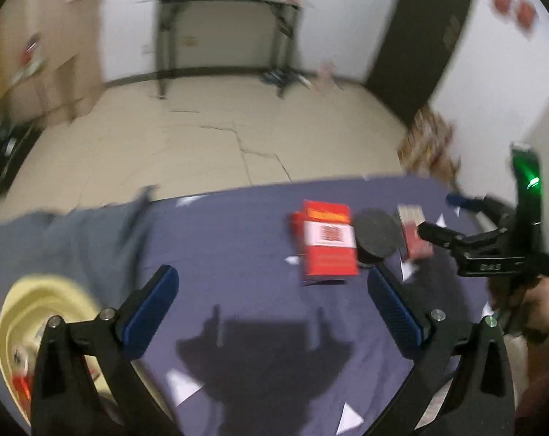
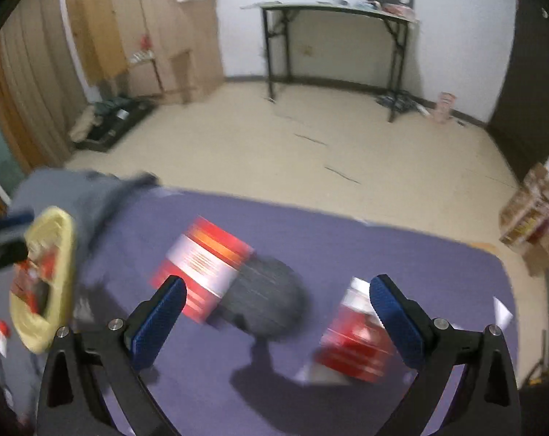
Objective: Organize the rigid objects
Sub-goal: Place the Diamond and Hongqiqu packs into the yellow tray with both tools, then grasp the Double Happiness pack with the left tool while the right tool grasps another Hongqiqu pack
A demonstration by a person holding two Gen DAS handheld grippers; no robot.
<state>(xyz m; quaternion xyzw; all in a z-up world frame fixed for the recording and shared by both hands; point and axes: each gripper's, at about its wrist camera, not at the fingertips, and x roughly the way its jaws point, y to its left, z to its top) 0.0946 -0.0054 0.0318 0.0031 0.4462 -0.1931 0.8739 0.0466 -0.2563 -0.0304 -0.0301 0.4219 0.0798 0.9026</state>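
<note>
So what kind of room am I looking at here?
Probably a spare room at home used for storage: a purple-covered work table, flattened brown cardboard sheets against the wall, and a black-legged folding table on bare cream floor.

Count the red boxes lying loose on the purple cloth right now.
2: a larger red box left of the dark round object, a smaller one right of it. Others may sit in the yellow basket.

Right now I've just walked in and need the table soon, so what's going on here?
A person is tidying small things on the purple-covered table with a handheld gripper in each hand. Both the left gripper and right gripper are open and empty. Two red boxes and a dark round disc lie loose on the cloth; a yellow bowl at the left holds some red items.
</note>
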